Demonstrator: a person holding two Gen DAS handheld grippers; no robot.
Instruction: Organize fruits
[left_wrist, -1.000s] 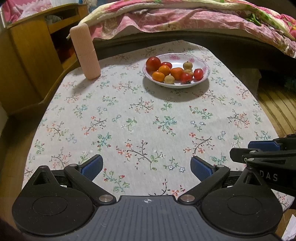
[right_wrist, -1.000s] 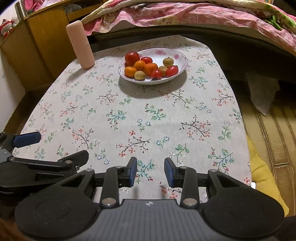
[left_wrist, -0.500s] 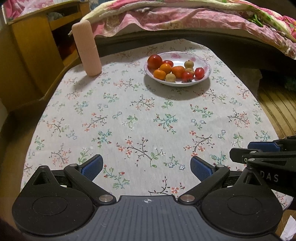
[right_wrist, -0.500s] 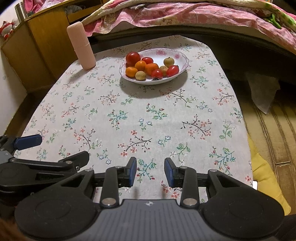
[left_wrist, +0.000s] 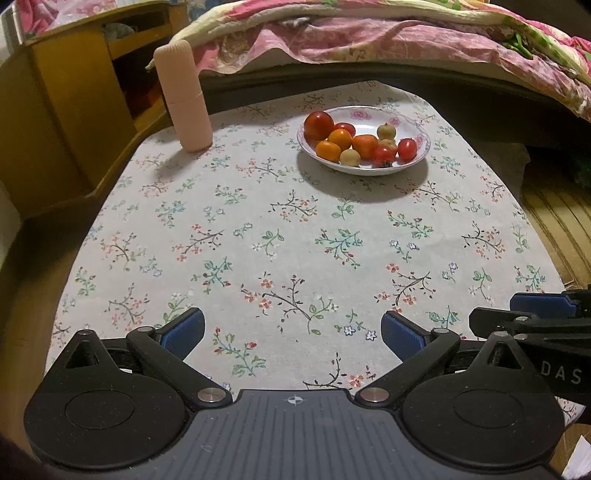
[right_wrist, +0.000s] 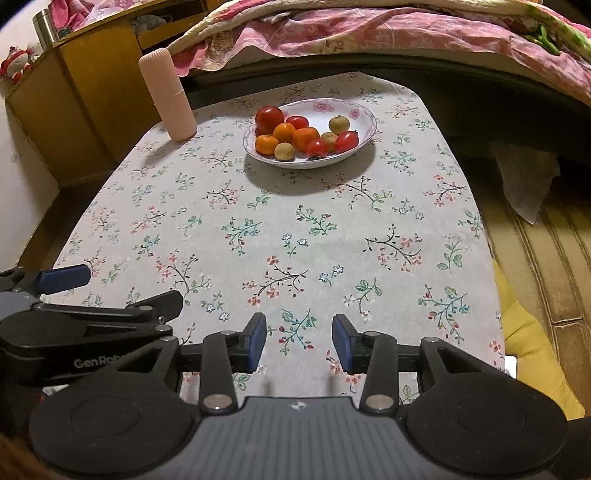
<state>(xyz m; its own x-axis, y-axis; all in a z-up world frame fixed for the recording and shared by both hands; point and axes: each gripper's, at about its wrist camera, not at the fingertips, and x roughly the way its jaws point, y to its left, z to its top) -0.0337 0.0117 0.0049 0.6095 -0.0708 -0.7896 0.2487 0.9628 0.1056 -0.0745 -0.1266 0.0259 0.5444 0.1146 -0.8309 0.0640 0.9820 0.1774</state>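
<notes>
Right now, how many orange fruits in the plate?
3 orange fruits, all in the left half of the plate: one at the front-left rim, one behind it beside the big red fruit, one at centre. Others may sit hidden underneath.

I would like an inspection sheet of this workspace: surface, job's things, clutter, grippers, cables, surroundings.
Surface: table under a floral tablecloth.
Job's things: white flower-rimmed plate at the far side, holding red tomatoes, small oranges and pale round fruits.
Clutter: upright pink ribbed cylinder, left of the plate.
Grippers: left gripper wide open; right gripper open, narrower; both empty, at the near edge.
Cables: nothing seen.
Surroundings: wooden cabinet to the left, pink floral quilt behind.
</notes>
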